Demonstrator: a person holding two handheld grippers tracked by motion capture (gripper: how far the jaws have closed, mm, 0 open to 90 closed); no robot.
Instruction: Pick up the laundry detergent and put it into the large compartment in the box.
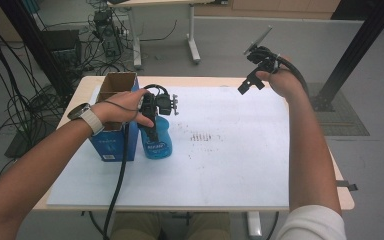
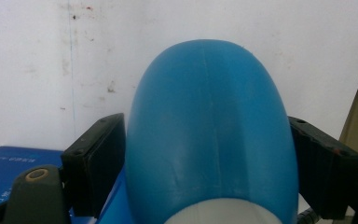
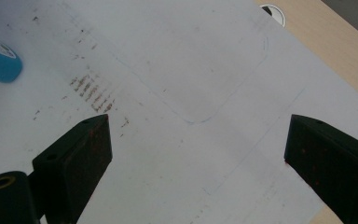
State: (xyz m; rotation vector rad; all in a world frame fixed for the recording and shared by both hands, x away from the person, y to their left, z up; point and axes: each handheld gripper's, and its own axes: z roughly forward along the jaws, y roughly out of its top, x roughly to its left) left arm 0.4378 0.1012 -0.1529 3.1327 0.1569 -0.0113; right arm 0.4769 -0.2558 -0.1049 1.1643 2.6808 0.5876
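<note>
the blue bottle, almost in my grip

the blue bottle (image 1: 157,140) stands upright on the white sheet (image 1: 220,165), just beside the blue box (image 1: 111,142), whose cardboard top is open. in the left gripper view the bottle (image 2: 209,130) sits between my two black jaws and takes nearly all the gap. the pad on one side seems to touch its wall, and the pad on the other side is very close, but i cannot see that they really press. so i count my left gripper (image 1: 155,129) as open around the bottle, not yet clenched on it.

i judge the step in hand is the grasp of the bottle. the next move calls for closing the jaws until both pads hold the round body firmly, and only then lifting it straight up, so that it does not knock the box.

my right gripper (image 1: 250,82) hangs above the far right part of the table (image 1: 330,150), well apart from the bottle. its jaws are spread wide and hold nothing.
</note>
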